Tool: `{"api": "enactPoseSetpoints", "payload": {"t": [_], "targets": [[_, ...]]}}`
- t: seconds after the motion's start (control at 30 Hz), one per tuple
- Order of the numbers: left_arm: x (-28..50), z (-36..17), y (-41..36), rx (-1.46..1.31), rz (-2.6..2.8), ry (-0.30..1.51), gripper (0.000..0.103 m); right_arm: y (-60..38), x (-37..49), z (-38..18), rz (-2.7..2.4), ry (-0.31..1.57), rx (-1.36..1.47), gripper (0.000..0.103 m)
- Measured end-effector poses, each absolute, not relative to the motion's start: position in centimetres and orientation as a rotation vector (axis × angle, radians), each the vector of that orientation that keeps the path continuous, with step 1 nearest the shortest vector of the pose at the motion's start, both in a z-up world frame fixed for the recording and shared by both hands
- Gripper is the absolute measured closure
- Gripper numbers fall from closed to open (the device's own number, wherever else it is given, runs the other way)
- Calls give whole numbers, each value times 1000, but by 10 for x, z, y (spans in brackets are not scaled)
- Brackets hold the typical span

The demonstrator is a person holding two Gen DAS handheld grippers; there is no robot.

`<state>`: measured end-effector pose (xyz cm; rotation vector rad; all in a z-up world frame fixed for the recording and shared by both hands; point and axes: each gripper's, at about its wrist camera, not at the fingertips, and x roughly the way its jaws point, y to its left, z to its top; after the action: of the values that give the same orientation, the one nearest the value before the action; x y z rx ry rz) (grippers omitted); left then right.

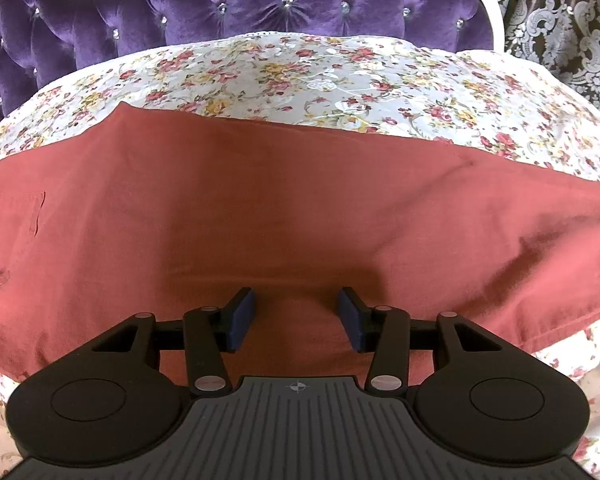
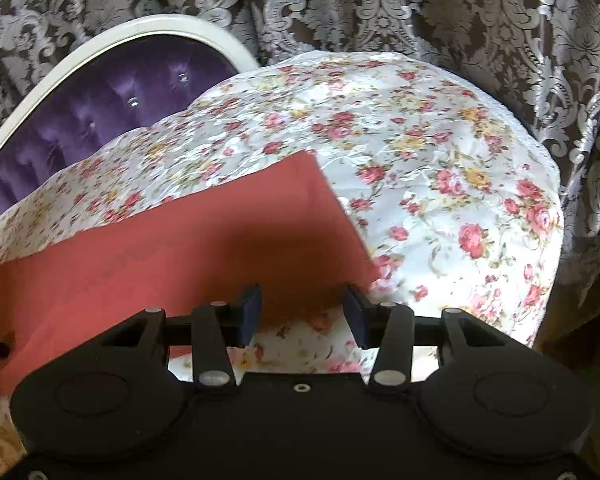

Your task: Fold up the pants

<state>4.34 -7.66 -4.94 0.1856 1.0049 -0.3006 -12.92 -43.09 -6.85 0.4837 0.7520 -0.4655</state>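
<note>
Two grippers hang over rust-red pants [image 1: 284, 200] spread flat on a floral bedspread [image 1: 340, 80].

Left gripper [image 1: 296, 318] has its jaws parted to about a middling gap, with bare red cloth showing between the blue pads [image 1: 240, 320]. Nothing is pinched; the pads stand apart from each other and no fold rises between them. Whether the tips touch the cloth cannot be told. It sits over the near part of the pants, a little in from their near edge. A pocket seam [image 1: 16, 216] shows at far left. The far edge of the pants runs across the view, with bedspread beyond it up to a purple tufted headboard [image 1: 220, 4].

Right gripper [image 2: 302, 316] is also parted to a middling gap and grips nothing. Its jaws straddle the near corner of the pants' end [image 2: 316, 288]: red cloth lies just ahead between the tips, bedspread shows just below it. The right pad [image 2: 358, 316] is near the slanting end edge [image 2: 340, 208] of the pants. This view is slightly blurred.

Right of that edge the bedspread lies bare out to its rounded side, where a patterned curtain [image 2: 420, 12] hangs. Open bedspread also lies beyond the pants' far edge in both views.
</note>
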Motion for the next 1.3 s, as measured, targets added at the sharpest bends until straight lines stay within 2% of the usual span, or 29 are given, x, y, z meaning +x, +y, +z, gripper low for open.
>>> {"api": "enactPoseSetpoints", "payload": {"t": [0.27,0.33,0.37,0.4,0.5,0.6,0.87,0.93,0.97,1.03,1.1,1.3], "targets": [[44,-50,-77,183,-305,1009,57,-447,-124,-79,-544,759,507,49],[44,-50,-77,185,-303,1012,57,-445,-123,-78,-544,764,480,58],[44,-49,-78,187,-301,1013,57,-443,-121,-76,-553,770,448,72],[44,-49,-78,189,-299,1013,57,-441,-120,-75,-567,778,415,80],[45,-49,-78,189,-296,1017,57,-442,-122,-69,-532,766,409,89],[47,-49,-78,191,-297,1024,57,-445,-124,-62,-518,750,367,92],[47,-42,-84,169,-292,1052,57,-451,-124,-76,-520,782,402,91],[44,-39,-90,162,-318,1055,57,-454,-126,-74,-509,776,415,85],[43,-38,-94,167,-332,1050,57,-456,-128,-73,-502,765,429,78],[42,-36,-105,185,-357,1039,57,-460,-133,-69,-506,738,442,75],[45,-37,-118,194,-380,1042,57,-462,-133,-66,-502,720,424,68],[63,-48,-146,224,-378,1058,57,-459,-124,-55,-413,670,382,65]]}}
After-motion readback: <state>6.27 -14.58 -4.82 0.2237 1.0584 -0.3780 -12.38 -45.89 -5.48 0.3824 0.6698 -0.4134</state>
